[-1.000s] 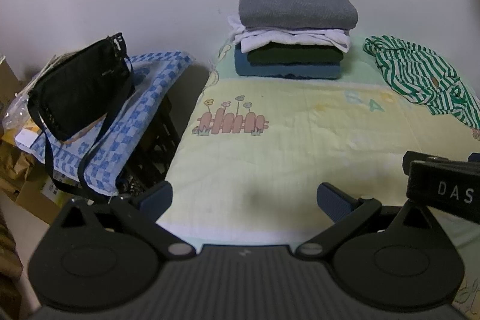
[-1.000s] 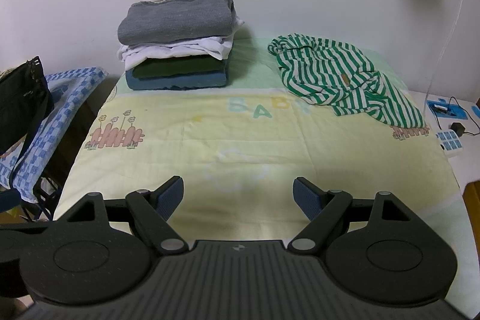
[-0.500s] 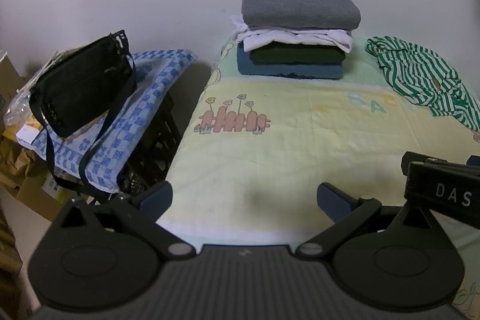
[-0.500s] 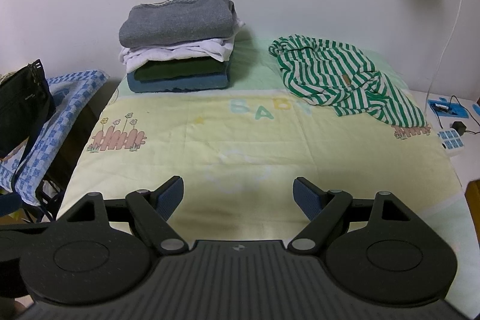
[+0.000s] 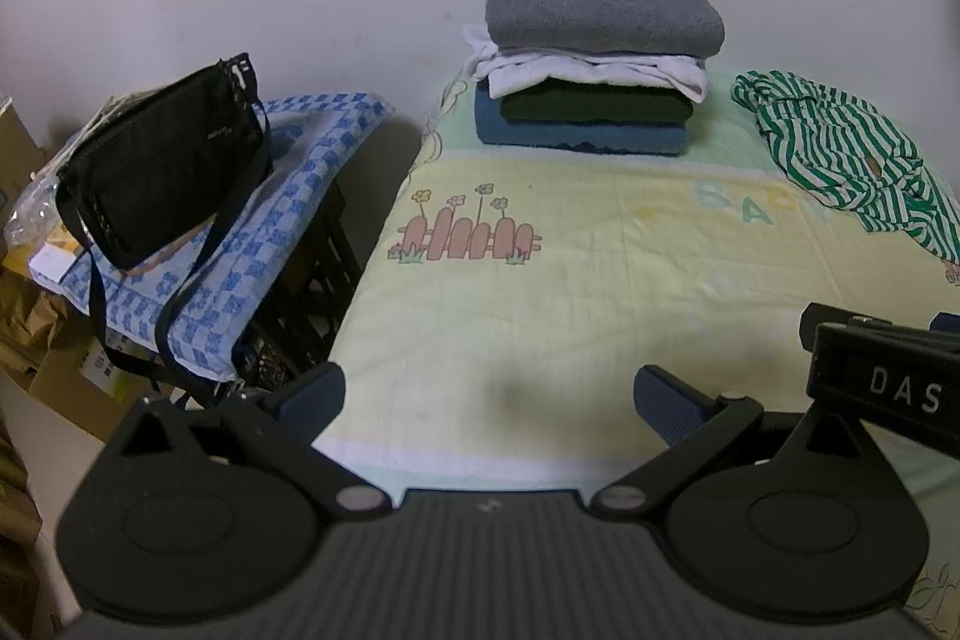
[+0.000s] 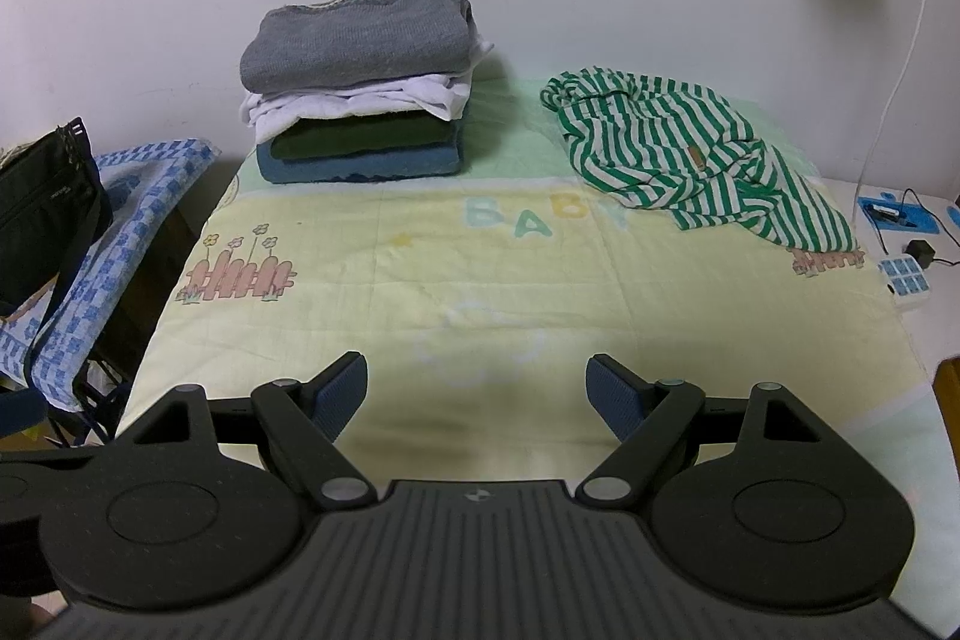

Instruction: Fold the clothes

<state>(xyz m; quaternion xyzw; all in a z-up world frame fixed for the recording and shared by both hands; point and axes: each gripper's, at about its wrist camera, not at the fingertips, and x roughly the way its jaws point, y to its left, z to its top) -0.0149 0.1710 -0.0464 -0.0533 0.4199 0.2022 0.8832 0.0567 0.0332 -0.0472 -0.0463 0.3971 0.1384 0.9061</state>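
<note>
A crumpled green-and-white striped garment lies at the back right of the yellow baby-print blanket; it also shows in the left wrist view. A stack of folded clothes, grey sweater on top, stands at the back left, also in the left wrist view. My left gripper is open and empty over the blanket's near left edge. My right gripper is open and empty over the near middle. Both are far from the striped garment.
A black shoulder bag lies on a blue checked cloth over a crate left of the bed. Cardboard boxes stand farther left. A power strip and blue items sit on the right. A white wall is behind.
Both grippers have shifted slightly, so the scene sits a little lower and nearer in view. Their jaws stay open. The clothes have not moved.
</note>
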